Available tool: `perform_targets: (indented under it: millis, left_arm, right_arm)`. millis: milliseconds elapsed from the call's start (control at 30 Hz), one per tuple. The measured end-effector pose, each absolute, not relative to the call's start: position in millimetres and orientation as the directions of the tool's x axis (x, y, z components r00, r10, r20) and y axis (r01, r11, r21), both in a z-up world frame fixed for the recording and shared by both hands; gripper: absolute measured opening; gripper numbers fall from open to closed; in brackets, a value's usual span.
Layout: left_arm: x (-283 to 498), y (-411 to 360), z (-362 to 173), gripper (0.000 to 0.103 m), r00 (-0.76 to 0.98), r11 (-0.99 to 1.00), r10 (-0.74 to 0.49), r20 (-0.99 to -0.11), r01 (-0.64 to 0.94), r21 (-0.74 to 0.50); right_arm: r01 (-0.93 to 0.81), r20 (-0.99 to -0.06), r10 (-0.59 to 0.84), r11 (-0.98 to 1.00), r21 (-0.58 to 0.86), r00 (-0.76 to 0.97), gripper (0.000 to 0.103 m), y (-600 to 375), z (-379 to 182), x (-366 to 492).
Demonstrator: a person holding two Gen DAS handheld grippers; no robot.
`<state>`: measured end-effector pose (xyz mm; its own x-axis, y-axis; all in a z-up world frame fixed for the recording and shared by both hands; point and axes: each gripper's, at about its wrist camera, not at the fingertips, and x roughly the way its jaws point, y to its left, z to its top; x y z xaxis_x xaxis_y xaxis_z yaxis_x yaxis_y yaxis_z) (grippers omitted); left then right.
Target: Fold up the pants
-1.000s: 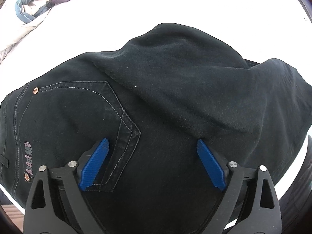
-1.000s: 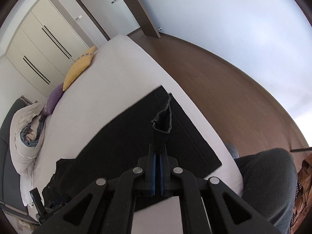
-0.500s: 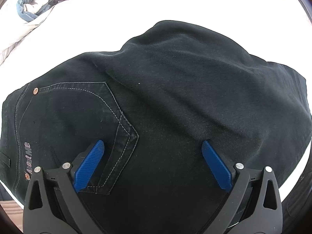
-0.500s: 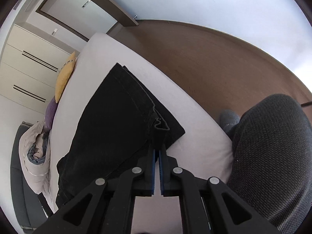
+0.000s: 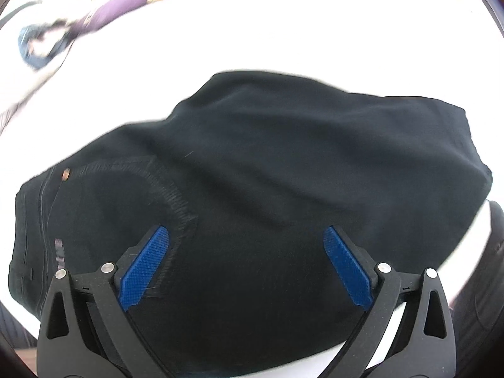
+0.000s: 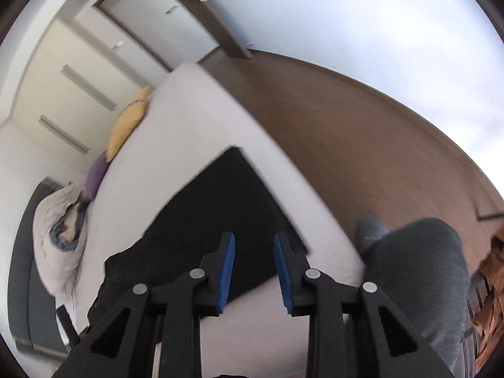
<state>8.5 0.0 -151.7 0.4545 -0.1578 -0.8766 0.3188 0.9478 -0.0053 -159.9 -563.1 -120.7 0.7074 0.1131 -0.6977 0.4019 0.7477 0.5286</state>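
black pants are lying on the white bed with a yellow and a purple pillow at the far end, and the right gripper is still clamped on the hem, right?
Not quite. In the right wrist view the right gripper has just been opening; its jaws stand apart with nothing between them, so the hem is released. The rest holds: the black pants lie on the white bed, with the yellow pillow and purple pillow at the far end.

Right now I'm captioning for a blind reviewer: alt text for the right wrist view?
The right claw hangs open and empty above black pants lying flat on a white bed; its jaws have just opened. Yellow and purple pillows lie at the far end, brown floor alongside.
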Motion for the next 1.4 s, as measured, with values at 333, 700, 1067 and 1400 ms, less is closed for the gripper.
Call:
perform_targets:
  millis: [333, 700, 1067, 1400]
  left_arm:
    - [6, 3, -191, 0.101, 0.369, 0.949, -0.162, -0.915, 0.314, -0.041]
    - [2, 2, -170, 0.1, 0.47, 0.953, -0.224, -0.854, 0.29, -0.091]
    - [-5, -37, -206, 0.1, 0.437, 0.932, -0.214, -0.873, 0.358, -0.049]
    - [-28, -41, -223, 0.1, 0.442, 0.934, -0.224, -0.869, 0.352, -0.061]
  right_arm:
    - [0.274, -0.807, 0.35, 0.813, 0.514, 0.476, 0.0, -483, -200, -85]
    - [0.21, -0.842, 0.17, 0.926, 0.314, 0.511, 0.011, -481, -127, -95]
    - [-0.528, -0.785, 0.481, 0.816, 0.237, 0.391, 0.073, -255, -114, 84]
    - [-0.485, -0.887, 0.126, 0.866, -0.119, 0.444, 0.02, -199, -206, 149]
